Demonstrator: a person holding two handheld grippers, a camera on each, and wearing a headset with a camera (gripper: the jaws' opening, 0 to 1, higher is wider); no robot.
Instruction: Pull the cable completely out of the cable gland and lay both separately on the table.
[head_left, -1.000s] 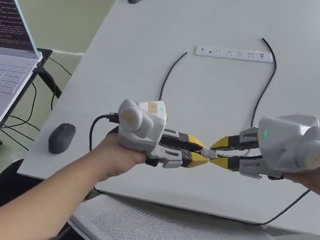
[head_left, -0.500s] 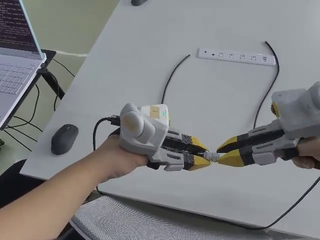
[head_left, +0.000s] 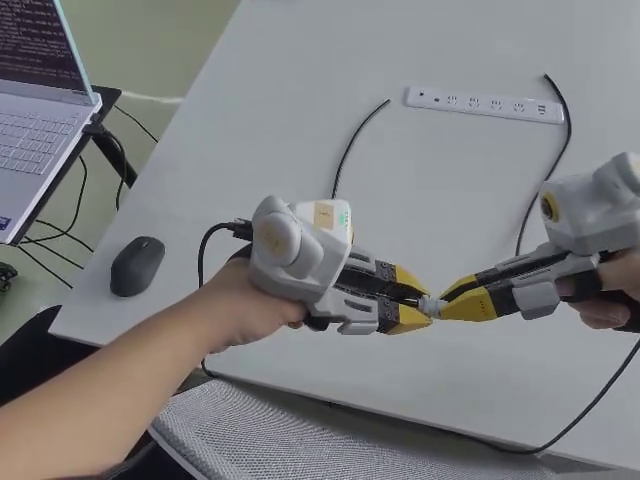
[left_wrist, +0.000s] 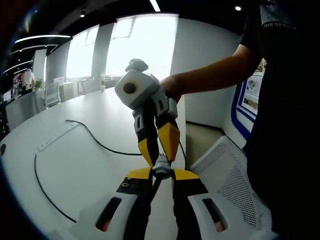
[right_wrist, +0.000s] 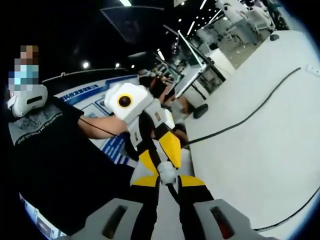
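A small pale cable gland (head_left: 432, 305) hangs above the table's near edge, between two sets of yellow tips that meet head-on. My left gripper (head_left: 412, 306) is shut on the cable gland (left_wrist: 161, 166), and a dark cable (left_wrist: 151, 194) runs back between its jaws. My right gripper (head_left: 452, 303) comes in from the right and is shut on the black cable (right_wrist: 173, 192) right behind the gland (right_wrist: 167, 172). A loose black cable (head_left: 352, 150) lies on the table and disappears behind the left gripper.
A white power strip (head_left: 484, 103) lies at the far side, and its black cord (head_left: 540, 175) runs past the right gripper and over the table's near edge (head_left: 330, 395). A mouse (head_left: 137, 265) sits at the left edge. A laptop (head_left: 35, 110) stands beyond it.
The right gripper's jaws, open around the cable a second ago, have shut beside the gland. Its body has lifted and tilted. The left gripper still holds the gland.
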